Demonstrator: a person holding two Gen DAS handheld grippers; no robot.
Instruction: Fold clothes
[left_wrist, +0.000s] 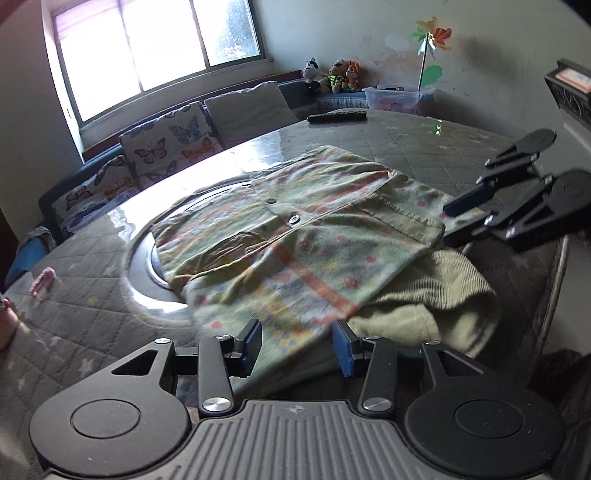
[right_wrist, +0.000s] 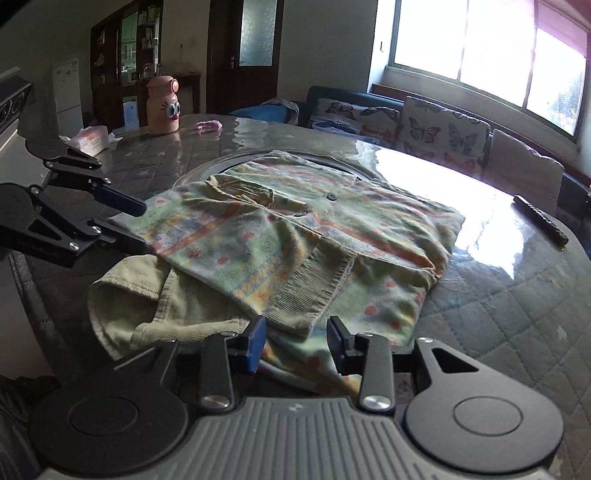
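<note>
A green patterned button shirt (left_wrist: 295, 236) (right_wrist: 295, 229) lies folded on the round table (left_wrist: 85, 306), partly over the glass turntable (left_wrist: 144, 280). Its plain corduroy part (left_wrist: 436, 291) (right_wrist: 147, 306) sticks out at the near edge. My left gripper (left_wrist: 297, 345) stands open at the shirt's near hem; cloth lies between and under the pads without being pinched. In the right wrist view the left gripper (right_wrist: 144, 227) sits at the shirt's left edge. My right gripper (right_wrist: 297, 341) is open too, its pads either side of a ribbed cuff (right_wrist: 306, 306). From the left wrist view the right gripper (left_wrist: 448, 225) is at the shirt's right edge.
A dark remote control (left_wrist: 337, 117) (right_wrist: 541, 221) lies at the far side of the table. A pink bottle with eyes (right_wrist: 162, 105), a tissue pack (right_wrist: 94, 138) and a small pink item (left_wrist: 43, 282) stand near the table's rim. A sofa with butterfly cushions (left_wrist: 166, 144) runs behind.
</note>
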